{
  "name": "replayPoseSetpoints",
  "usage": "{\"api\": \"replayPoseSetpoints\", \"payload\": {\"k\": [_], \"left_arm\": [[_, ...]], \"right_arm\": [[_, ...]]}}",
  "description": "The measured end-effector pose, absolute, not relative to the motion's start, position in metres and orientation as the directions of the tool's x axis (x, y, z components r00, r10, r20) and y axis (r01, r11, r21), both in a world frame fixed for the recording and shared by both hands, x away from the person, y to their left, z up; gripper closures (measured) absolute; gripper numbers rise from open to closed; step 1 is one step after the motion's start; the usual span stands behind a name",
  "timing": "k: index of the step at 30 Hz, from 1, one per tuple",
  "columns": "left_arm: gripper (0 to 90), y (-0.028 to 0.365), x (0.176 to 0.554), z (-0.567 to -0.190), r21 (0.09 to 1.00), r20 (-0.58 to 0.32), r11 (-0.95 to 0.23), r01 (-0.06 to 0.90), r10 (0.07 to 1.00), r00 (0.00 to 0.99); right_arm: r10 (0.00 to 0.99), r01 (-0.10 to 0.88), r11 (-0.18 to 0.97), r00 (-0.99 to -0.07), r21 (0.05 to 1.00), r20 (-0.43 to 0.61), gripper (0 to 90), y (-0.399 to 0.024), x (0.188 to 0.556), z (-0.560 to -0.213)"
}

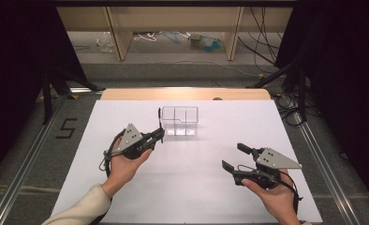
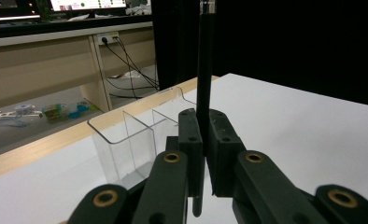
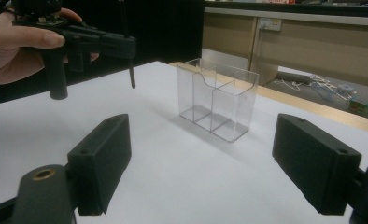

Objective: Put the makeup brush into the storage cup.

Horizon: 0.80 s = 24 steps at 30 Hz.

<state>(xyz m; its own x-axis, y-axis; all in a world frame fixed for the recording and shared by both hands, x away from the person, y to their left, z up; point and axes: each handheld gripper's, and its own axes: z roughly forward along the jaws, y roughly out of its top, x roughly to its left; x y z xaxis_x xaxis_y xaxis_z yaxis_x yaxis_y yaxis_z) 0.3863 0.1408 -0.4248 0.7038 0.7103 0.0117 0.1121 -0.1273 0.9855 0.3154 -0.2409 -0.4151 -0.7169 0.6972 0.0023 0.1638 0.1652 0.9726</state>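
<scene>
the left gripper point(image 1: 160, 135) pinches a slim black pen point(image 2: 203, 70) upright, just beside the clear plastic divided box point(image 1: 180, 120). the right gripper point(image 1: 234, 156) rests with jaws spread wide.

The left hand point(image 1: 121, 164), its cream sleeve entering from the lower left, holds the left gripper point(image 1: 160, 134) raised above the table with jaws clamped together, while the right hand point(image 1: 271, 194) holds the right gripper point(image 1: 234, 157) low, its jaws spread wide and pointing up-left.
</scene>
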Motion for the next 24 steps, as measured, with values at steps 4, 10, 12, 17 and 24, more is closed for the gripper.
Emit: {"api": "replayPoseSetpoints", "payload": {"k": [4,10,12,17,24], "left_arm": [[85.3,0.140,0.391,-0.426,0.984,0.018,-0.136,0.113,0.715,0.699],[85.3,0.137,0.397,-0.424,0.984,0.025,-0.141,0.110,0.718,0.695],[85.3,0.135,0.398,-0.424,0.984,0.027,-0.142,0.108,0.717,0.697],[85.3,0.133,0.401,-0.422,0.984,0.028,-0.140,0.106,0.720,0.694],[85.3,0.131,0.406,-0.422,0.984,0.028,-0.142,0.108,0.720,0.693]], "right_arm": [[0.698,0.192,0.161,-0.716,0.968,0.026,20.7,-0.241,0.314,-0.415],[0.706,0.181,0.144,-0.708,0.973,0.027,20.7,-0.240,0.315,-0.416],[0.697,0.197,0.161,-0.717,0.967,0.030,20.7,-0.242,0.314,-0.415],[0.699,0.171,0.161,-0.715,0.972,0.010,20.7,-0.242,0.316,-0.416],[0.691,0.178,0.169,-0.723,0.969,0.012,20.7,-0.242,0.316,-0.417]]}}
